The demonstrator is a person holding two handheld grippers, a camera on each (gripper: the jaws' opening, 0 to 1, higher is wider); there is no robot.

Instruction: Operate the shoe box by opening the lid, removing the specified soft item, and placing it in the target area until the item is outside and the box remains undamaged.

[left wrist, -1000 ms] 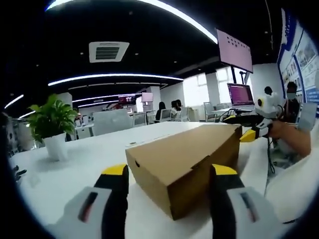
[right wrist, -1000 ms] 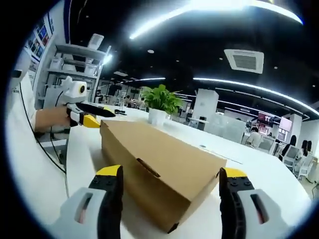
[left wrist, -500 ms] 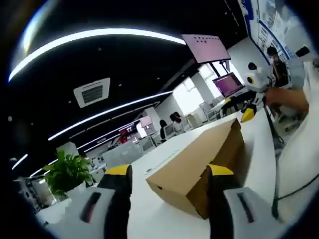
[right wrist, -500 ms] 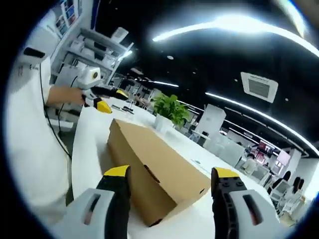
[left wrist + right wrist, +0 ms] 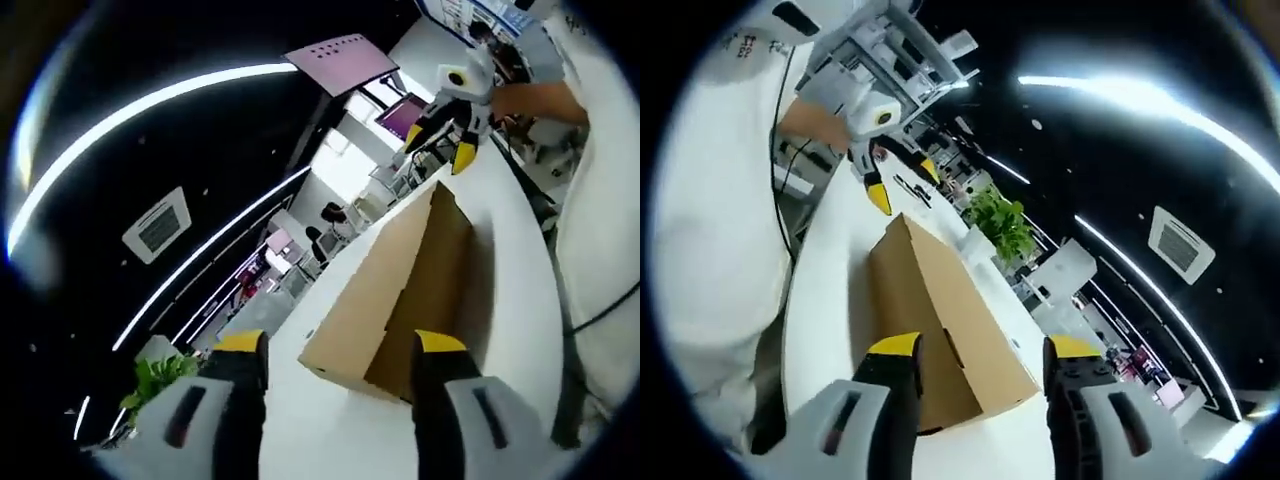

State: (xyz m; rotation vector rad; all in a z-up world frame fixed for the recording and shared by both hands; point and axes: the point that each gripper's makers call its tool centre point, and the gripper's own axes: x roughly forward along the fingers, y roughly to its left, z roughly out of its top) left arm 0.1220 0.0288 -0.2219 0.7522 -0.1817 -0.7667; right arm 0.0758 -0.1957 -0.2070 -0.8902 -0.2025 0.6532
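Observation:
A closed brown cardboard shoe box (image 5: 395, 290) lies on a white table (image 5: 510, 260). One short end faces my left gripper (image 5: 340, 350), whose yellow-tipped jaws stand apart and open just short of that end. In the right gripper view the opposite end of the shoe box (image 5: 940, 320) lies ahead of my right gripper (image 5: 983, 348), which is open with nothing held. Beyond the far end of the box, the right gripper (image 5: 440, 145) shows in a hand. The left gripper (image 5: 902, 183) appears the same way in the right gripper view. The lid lies flat and hides the contents.
A potted plant (image 5: 1000, 215) stands on the white table (image 5: 820, 300) behind the box. A person in white clothing (image 5: 720, 200) stands close along the table's near edge. Shelving (image 5: 910, 55) and screens (image 5: 405, 115) stand farther off.
Both cameras have rolled and tilted sharply, so the box now runs diagonally in each view. The box has stayed closed on the table. The right jaws stand somewhat closer together.

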